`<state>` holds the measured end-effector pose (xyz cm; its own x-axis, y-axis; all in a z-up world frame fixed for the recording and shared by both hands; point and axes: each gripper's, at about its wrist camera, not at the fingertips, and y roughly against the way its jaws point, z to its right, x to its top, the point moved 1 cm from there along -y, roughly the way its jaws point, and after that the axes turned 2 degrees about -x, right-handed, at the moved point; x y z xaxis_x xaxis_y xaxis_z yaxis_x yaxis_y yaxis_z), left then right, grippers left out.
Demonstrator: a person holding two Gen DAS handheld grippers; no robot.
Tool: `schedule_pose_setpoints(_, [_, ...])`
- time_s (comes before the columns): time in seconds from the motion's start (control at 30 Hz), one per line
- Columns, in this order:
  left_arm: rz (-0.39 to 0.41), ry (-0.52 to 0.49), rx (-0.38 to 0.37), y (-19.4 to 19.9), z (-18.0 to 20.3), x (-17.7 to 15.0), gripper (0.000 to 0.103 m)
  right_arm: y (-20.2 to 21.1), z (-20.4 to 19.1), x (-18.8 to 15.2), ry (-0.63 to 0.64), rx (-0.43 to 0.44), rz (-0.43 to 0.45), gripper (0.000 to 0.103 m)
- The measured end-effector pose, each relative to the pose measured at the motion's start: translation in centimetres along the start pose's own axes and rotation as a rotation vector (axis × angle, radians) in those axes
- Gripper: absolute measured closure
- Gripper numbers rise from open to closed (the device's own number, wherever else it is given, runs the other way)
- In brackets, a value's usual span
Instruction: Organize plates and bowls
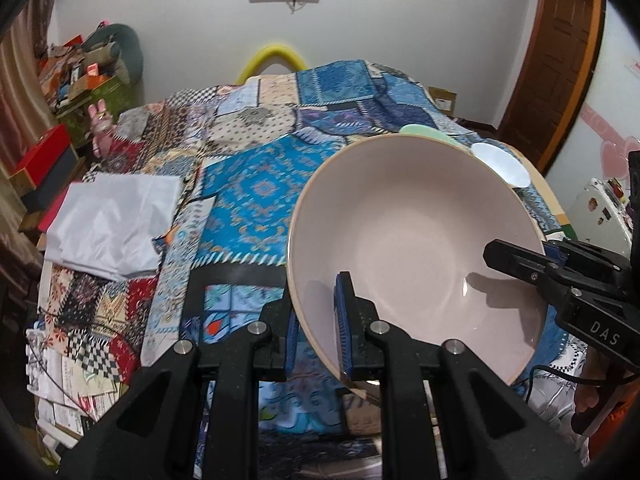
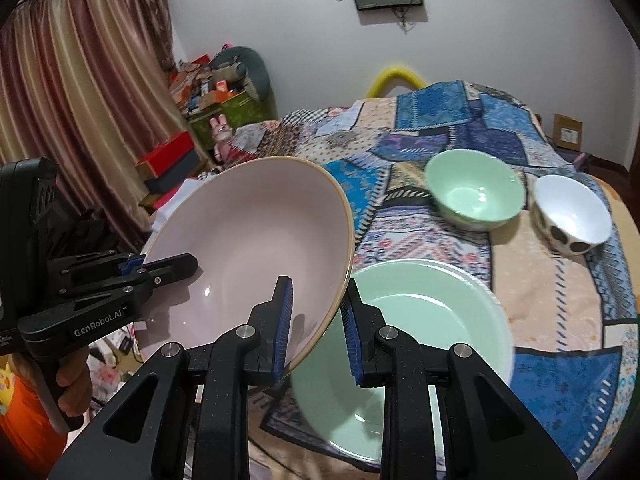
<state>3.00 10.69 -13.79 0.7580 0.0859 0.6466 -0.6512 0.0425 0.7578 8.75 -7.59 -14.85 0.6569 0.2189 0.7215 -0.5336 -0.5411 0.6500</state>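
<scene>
**Ana:** Four dishes show. What is on the left?

**Ben:** Left gripper (image 1: 320, 320) has its blue pads pinched onto the rim of a large pale pink ceramic bowl (image 2: 248, 240), held tilted in the air above the patchwork bedspread (image 2: 560, 280). Right gripper (image 2: 316, 320) straddles the opposite rim; its pads look a little apart from the wall, so I cannot tell whether it grips.

**Ana:** And further right?

**Ben:** Just below the pink bowl lies a wide mint-green shallow bowl (image 2: 420, 320) on the bedspread. Beyond it stands a smaller mint-green glass bowl (image 2: 474, 194), and near that, apart, a small white bowl with dark spots (image 2: 572, 212).

**Ana:** How far along is the tidying?

**Ben:** Early, I judge. Nothing is nested yet; the pink bowl is mid-carry, perhaps bound for the wide green one. Both small bowls remain unstacked.
</scene>
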Motion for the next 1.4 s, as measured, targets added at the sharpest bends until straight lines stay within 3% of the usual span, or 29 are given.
schedule_pose_setpoints(0.73, [-0.099, 0.094, 0.027, -4.1, -6.2, -3.3, 0.087, -6.2, -4.2, -1.6, 0.044, 0.026, -0.150, 0.081])
schedule_pose_setpoints(1.4, [-0.158, 0.111, 0.030, -7.5, -7.7, -4.5, 0.087, -10.1, -4.4, -2.6, 0.041, 0.014, -0.247, 0.081])
